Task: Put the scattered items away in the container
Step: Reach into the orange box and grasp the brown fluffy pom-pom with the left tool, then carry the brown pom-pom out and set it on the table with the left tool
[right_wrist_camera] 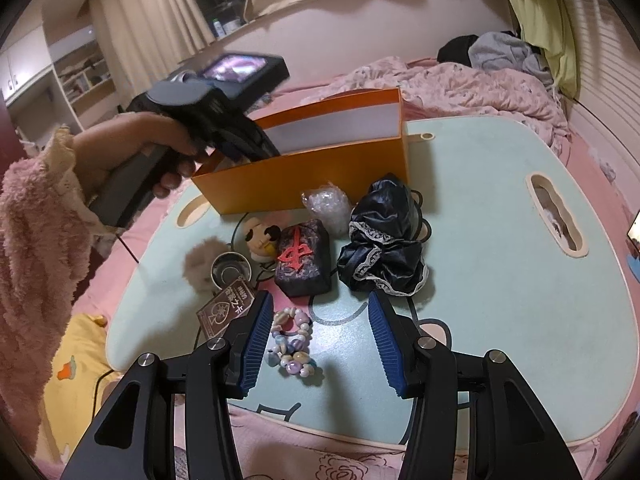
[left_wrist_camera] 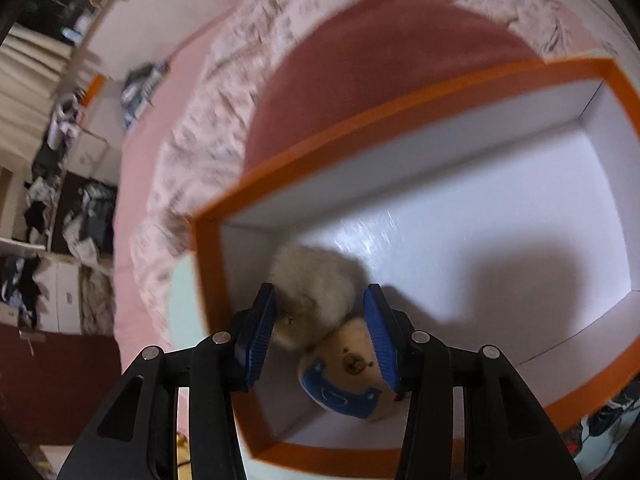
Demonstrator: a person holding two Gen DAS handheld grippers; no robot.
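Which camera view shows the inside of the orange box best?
The left wrist view: it looks down into the orange box, showing its white floor and the plush toy between the left tongs. The right wrist view shows mainly its outer wall.

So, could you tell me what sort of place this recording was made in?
Most likely a bedroom at home. A pale blue lap table stands on a bed with a rumpled pink quilt, a yellow pillow leans at the wall, and curtains and shelves stand behind.
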